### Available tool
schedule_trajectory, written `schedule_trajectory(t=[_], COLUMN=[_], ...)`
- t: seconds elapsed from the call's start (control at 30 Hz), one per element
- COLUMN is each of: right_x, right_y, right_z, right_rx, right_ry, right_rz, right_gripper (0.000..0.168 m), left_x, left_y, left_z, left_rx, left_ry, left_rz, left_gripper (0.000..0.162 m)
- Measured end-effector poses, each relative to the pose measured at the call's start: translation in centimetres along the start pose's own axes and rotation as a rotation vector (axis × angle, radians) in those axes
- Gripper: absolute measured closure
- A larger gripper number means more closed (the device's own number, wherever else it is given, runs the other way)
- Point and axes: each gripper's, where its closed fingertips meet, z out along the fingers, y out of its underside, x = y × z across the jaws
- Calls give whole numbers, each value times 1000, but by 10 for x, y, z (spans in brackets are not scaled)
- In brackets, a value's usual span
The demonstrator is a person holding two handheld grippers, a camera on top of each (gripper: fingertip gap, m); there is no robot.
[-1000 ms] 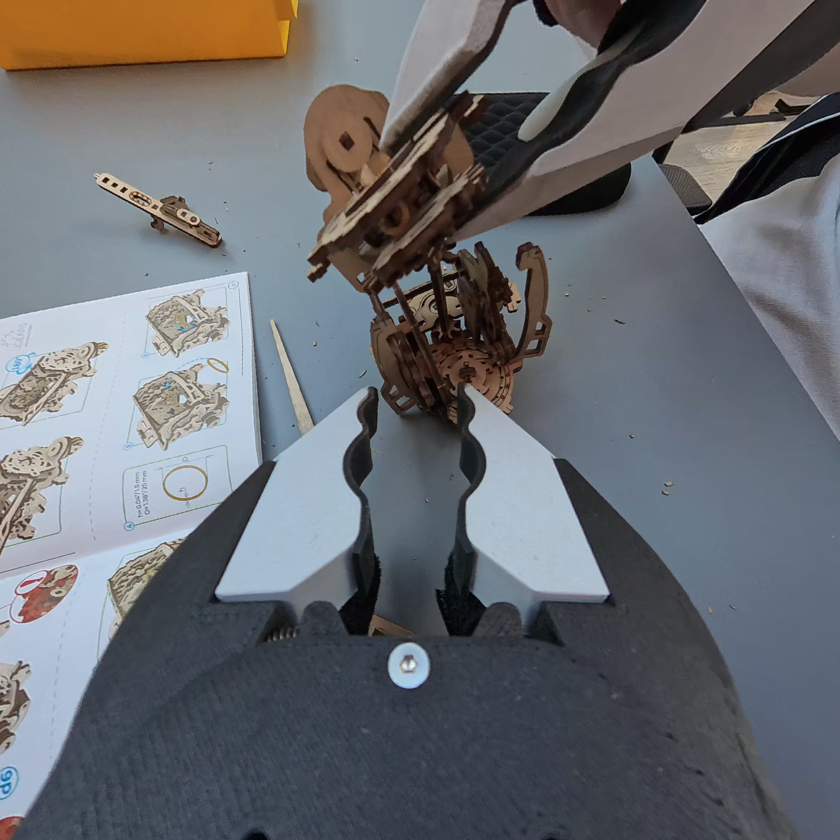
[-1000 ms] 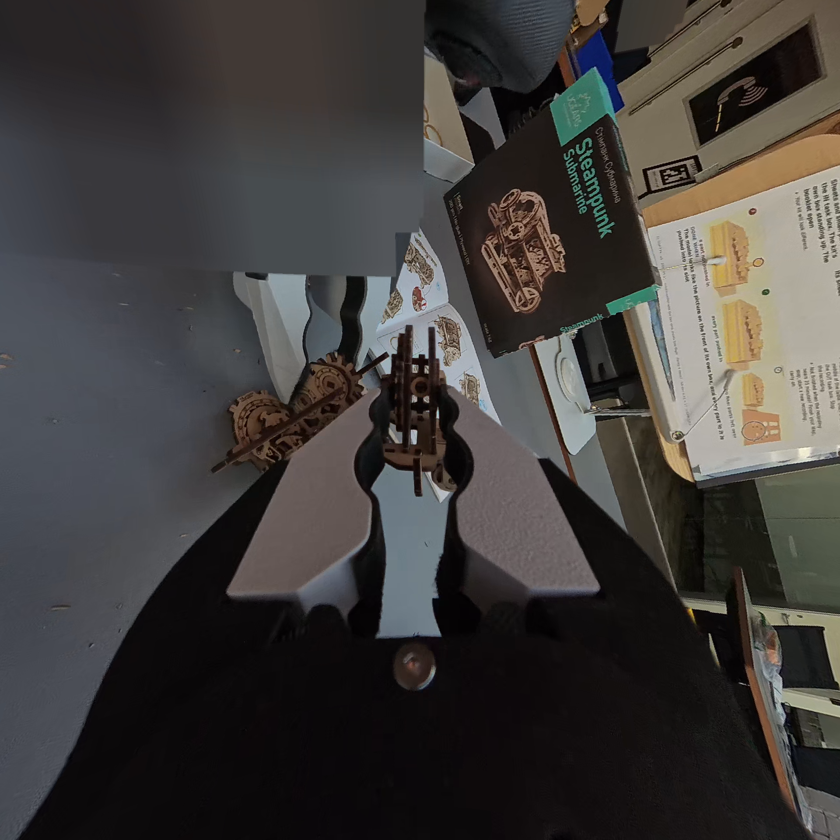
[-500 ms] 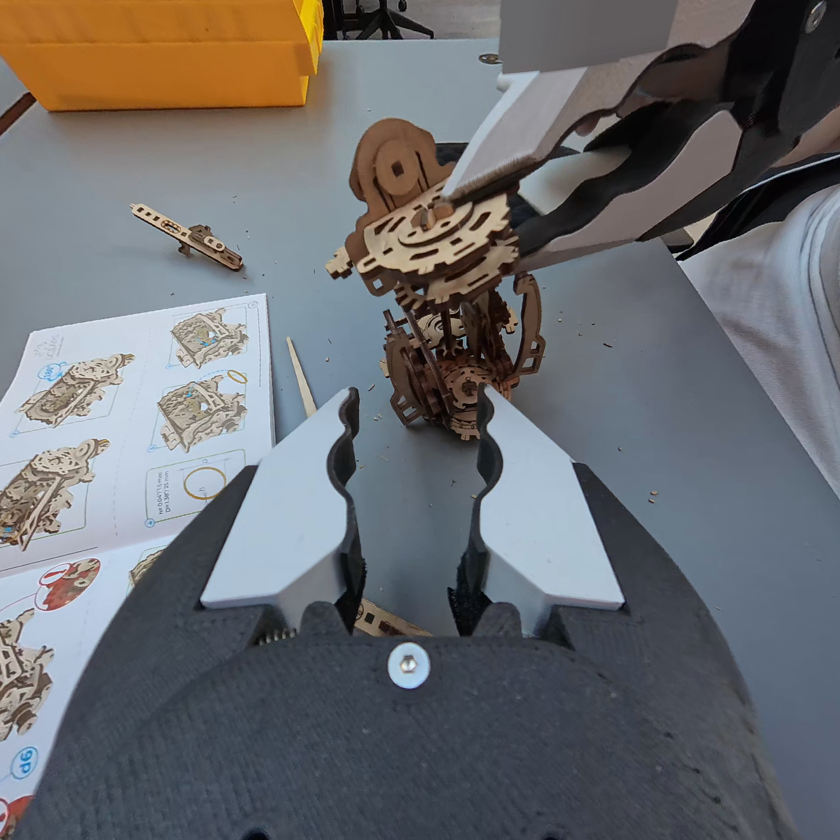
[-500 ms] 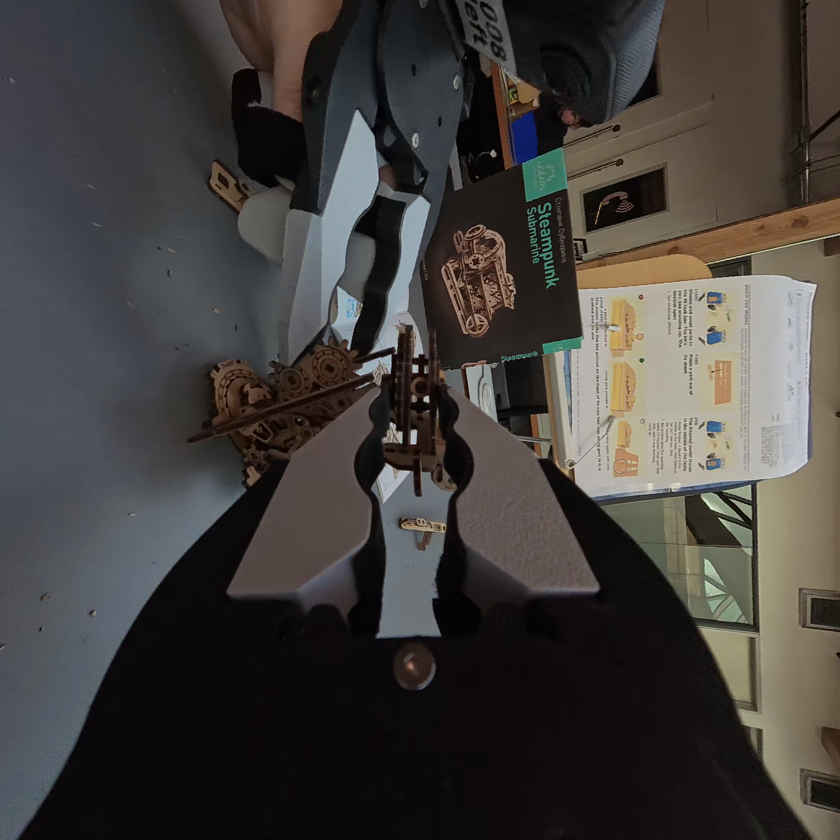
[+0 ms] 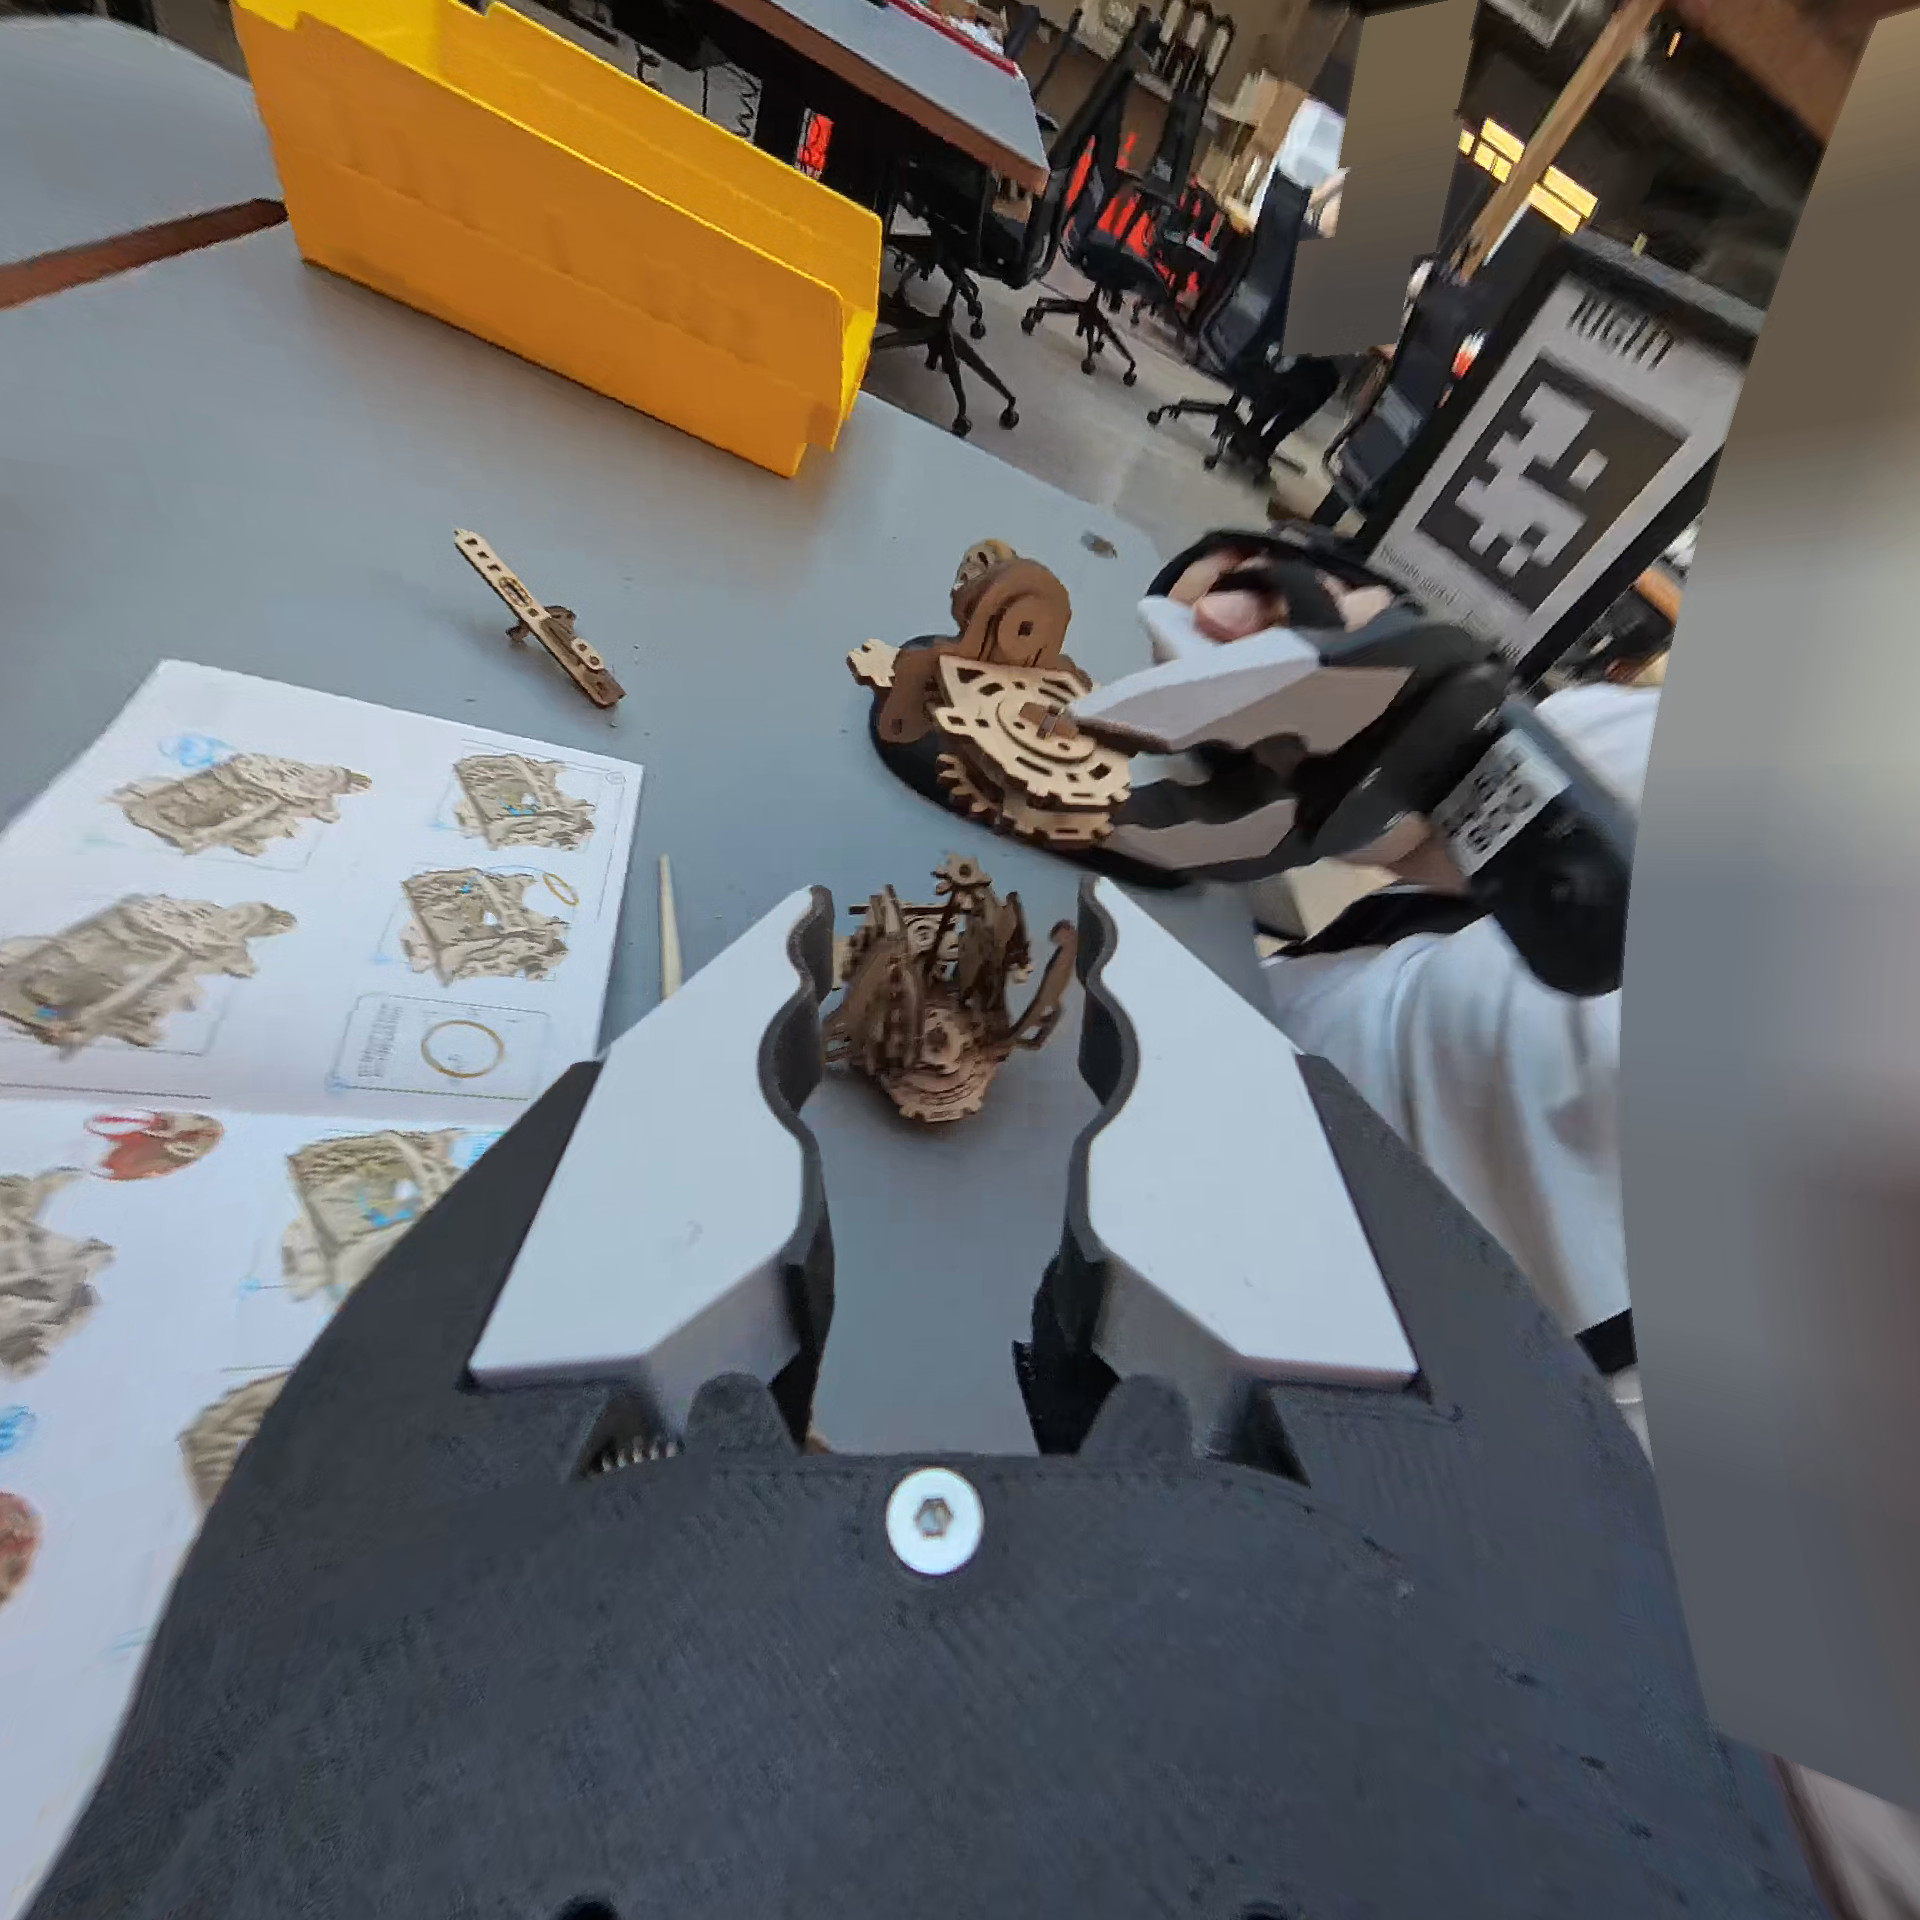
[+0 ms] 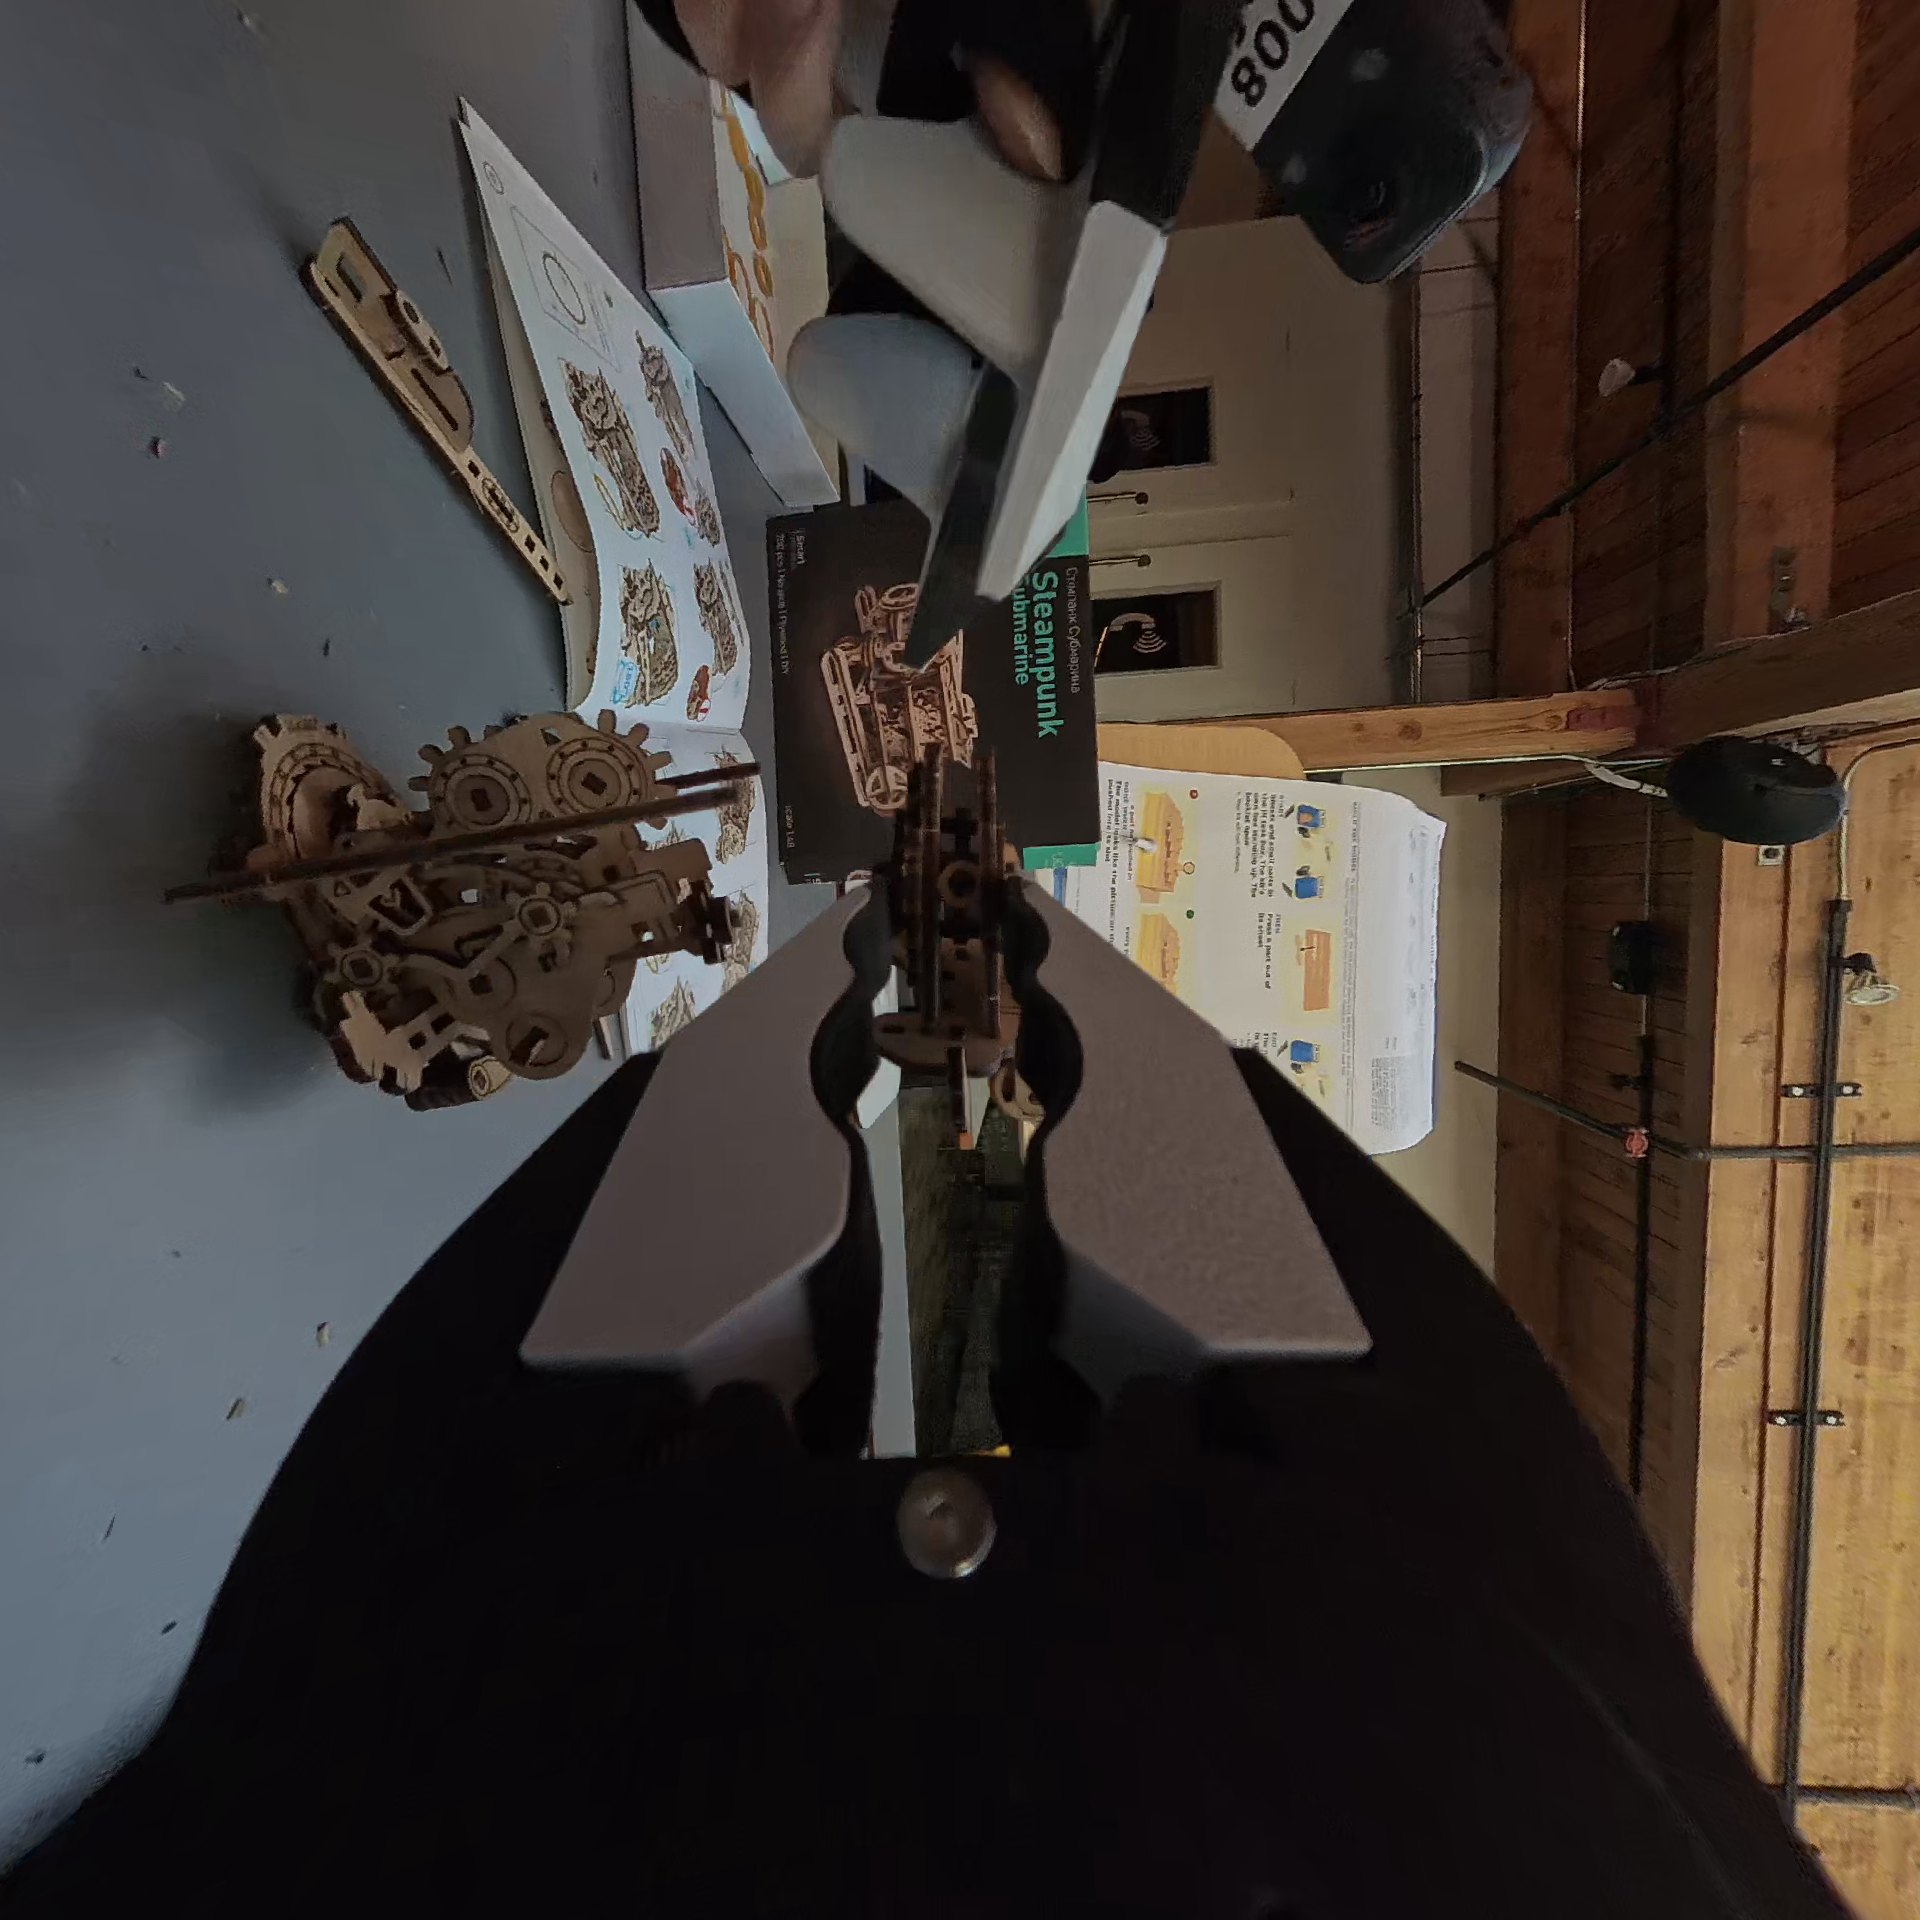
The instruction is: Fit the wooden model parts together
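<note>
A dark wooden gear assembly (image 5: pixel 940 997) stands on the grey table (image 5: pixel 312 499). In the left wrist view it shows in the gap between my left gripper's (image 5: pixel 954 920) open fingers, which hold nothing. The right wrist view shows the left gripper (image 6: pixel 1039 416) raised clear of the assembly (image 6: pixel 468 894). My right gripper (image 5: pixel 1117 743) is shut on a lighter wooden gear part (image 5: pixel 1023 732), held off the table beyond and right of the assembly. In its own view the right gripper (image 6: pixel 945 909) clamps that part (image 6: pixel 945 925) edge-on.
An open instruction booklet (image 5: pixel 312 883) lies on the left, with a thin wooden stick (image 5: pixel 670 925) beside it. A small wooden strip (image 5: pixel 540 623) lies farther back, and a yellow bin (image 5: pixel 561 229) behind it. A black kit box (image 6: pixel 935 675) stands past the booklet. A person's white clothing (image 5: pixel 1455 1039) is at the right edge.
My left gripper has lifted back from the assembly and opened wider. My right gripper has carried its gear part off the top of the assembly, away to the right.
</note>
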Motion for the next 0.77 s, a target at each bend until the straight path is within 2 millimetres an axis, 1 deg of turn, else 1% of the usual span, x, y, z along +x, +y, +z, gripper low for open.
schedule_trajectory(t=[0.07, 0.1, 0.2, 0.27, 0.3, 0.37, 0.47, 0.53, 0.6, 0.67, 0.73, 0.77], right_x=[4, 6, 11, 14, 14, 16, 16, 18, 19, 17, 19, 20], right_y=[2, 2, -5, -7, -8, -7, -7, -7, -5, -5, -4, -3], right_z=[2, 2, 3, 2, 2, 1, -2, -5, -6, -8, -10, -11], right_rx=[0, 7, 53, 73, 80, 90, 112, 124, 127, 140, 155, 165], right_ry=[42, 58, 101, 119, 122, 134, 142, 156, 168, 173, 195, 193], right_rz=[-58, -77, -114, -139, -140, -137, -142, -154, -165, -185, -189, -184], right_gripper=[148, 148, 148, 148, 148, 148, 148, 148, 148, 148, 148, 148], left_x=[13, 17, 13, 20, 22, 22, 22, 23, 28, 35, 33, 33], left_y=[-11, -12, -2, -4, -4, -4, -12, -14, -15, -20, -22, -24], left_z=[-2, 0, 9, 13, 15, 19, 22, 27, 35, 41, 45, 46], left_rx=[57, 72, 75, 124, 136, 151, 211, 212, 192, 200, 204, 206], left_ry=[70, 90, 41, 85, 99, 87, 112, 130, 149, 180, 151, 146], left_rz=[-191, -255, -413, -515, -538, -553, -606, -631, -641, -655, -643, -633], left_gripper=[121, 123, 125, 126, 127, 123, 123, 122, 121, 131, 141, 141])
